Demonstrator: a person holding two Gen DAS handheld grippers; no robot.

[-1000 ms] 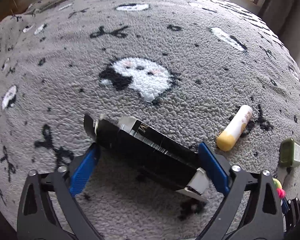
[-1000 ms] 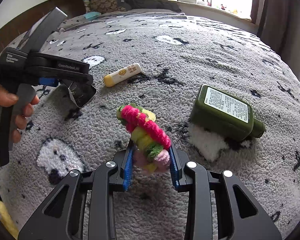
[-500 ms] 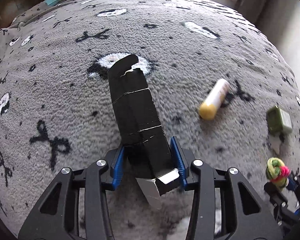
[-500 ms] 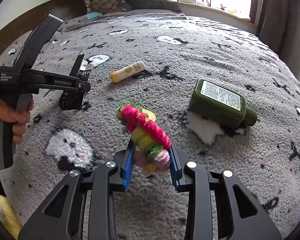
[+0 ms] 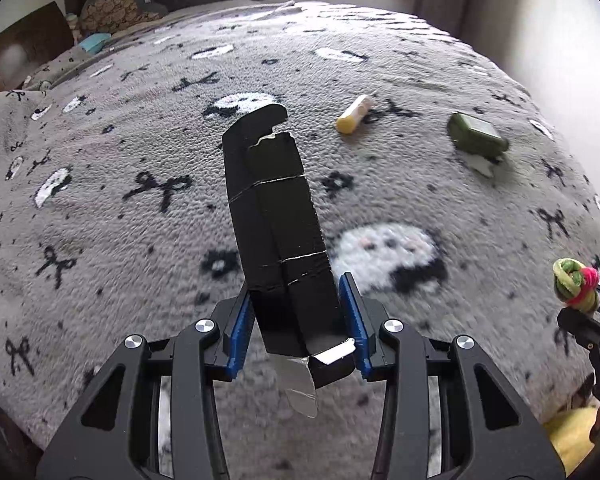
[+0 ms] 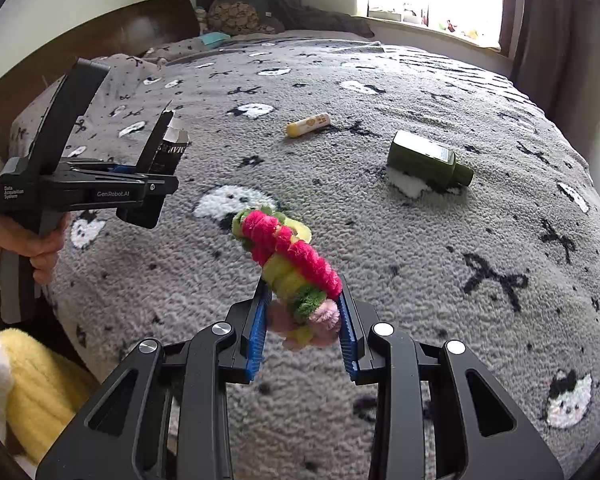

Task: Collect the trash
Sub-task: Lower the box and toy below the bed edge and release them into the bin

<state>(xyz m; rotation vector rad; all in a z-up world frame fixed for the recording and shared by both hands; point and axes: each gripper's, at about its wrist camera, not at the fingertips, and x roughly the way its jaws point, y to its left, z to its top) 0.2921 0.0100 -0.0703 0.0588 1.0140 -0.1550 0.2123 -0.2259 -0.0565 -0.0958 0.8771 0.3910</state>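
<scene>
The left gripper (image 5: 296, 320) pinched a long black box (image 5: 276, 220), torn on top. The right gripper (image 6: 302, 332) squeezed a fuzzy pink-and-green bundle (image 6: 288, 260).

Probably a home bedroom: blanketed bed (image 6: 380, 240), pillows (image 6: 236, 16).

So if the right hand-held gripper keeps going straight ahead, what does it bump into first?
Probably just the grey blanket. The right hand-held gripper, clamping the fuzzy pipe-cleaner bundle, points between the yellow tube and green bottle. Depth is hard to judge.
</scene>
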